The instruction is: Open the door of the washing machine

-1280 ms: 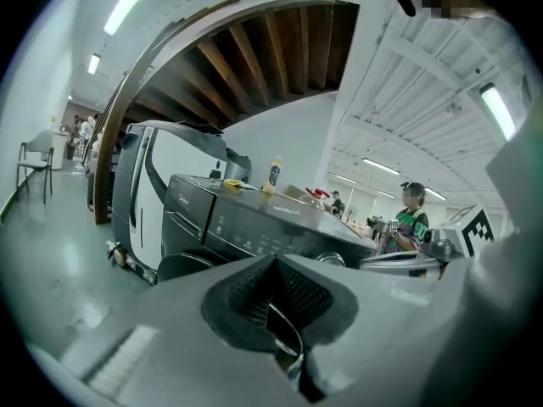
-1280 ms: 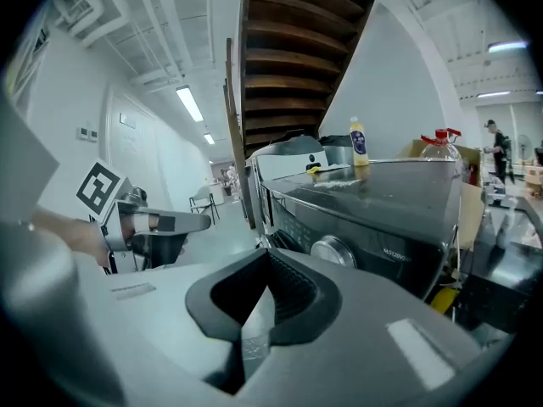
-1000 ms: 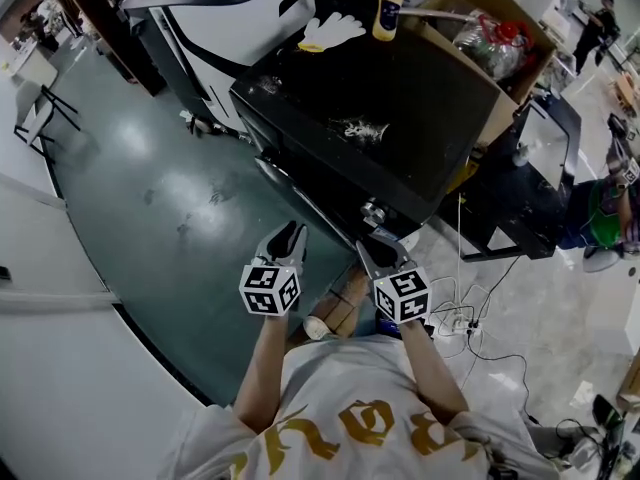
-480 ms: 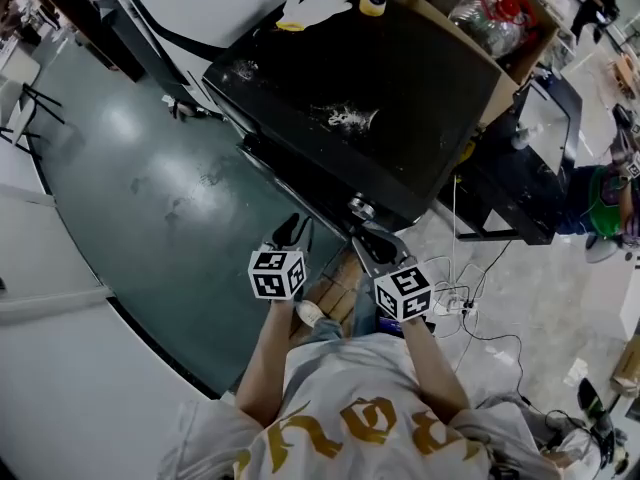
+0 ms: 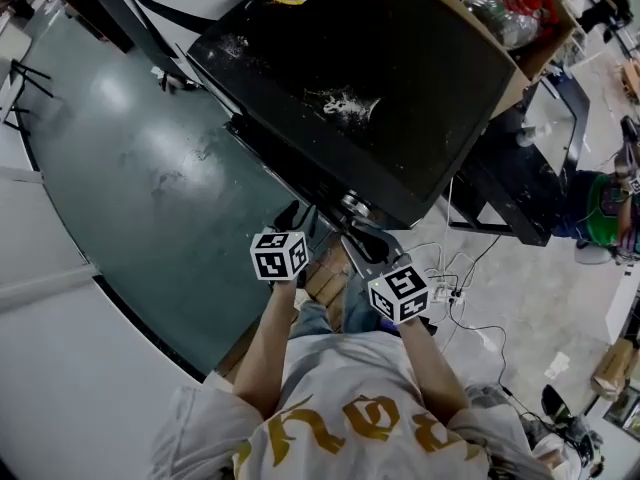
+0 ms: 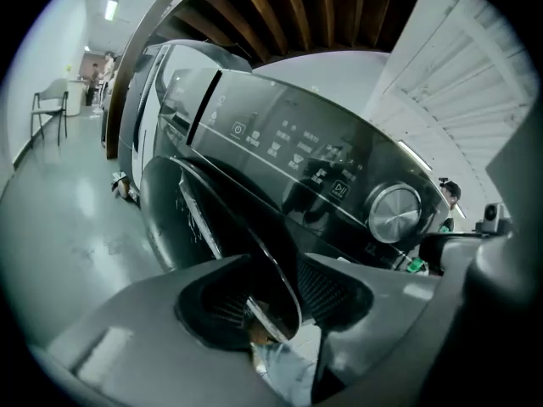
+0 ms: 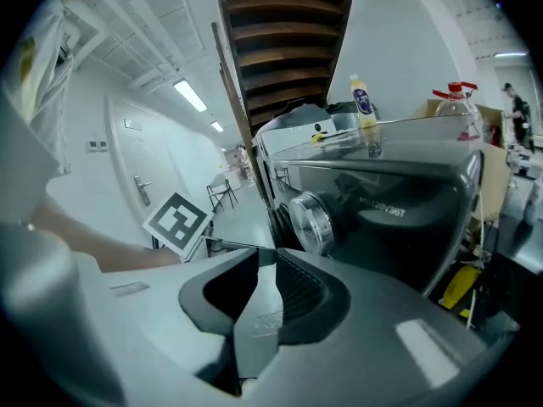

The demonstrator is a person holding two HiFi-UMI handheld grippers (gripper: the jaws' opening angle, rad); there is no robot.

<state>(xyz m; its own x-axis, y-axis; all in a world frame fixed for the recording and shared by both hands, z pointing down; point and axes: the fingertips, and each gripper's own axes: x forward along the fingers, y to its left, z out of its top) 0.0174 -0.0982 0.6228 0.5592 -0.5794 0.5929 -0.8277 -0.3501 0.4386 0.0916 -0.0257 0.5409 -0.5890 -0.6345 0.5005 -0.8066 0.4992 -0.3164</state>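
One door rim (image 6: 242, 227) between spread jaws, left gripper (image 6: 277, 257) | jaws almost together, right gripper (image 7: 267, 253)

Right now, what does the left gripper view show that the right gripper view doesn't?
Only the left gripper view: the control panel with its icons, and the door edge running between the parted jaws of the left hand-held gripper.
Only the right gripper view: a bottle on the washer top, the left gripper's marker cube, and the right hand-held gripper, jaws nearly together and short of the machine.
Both: the washer front and its silver dial.
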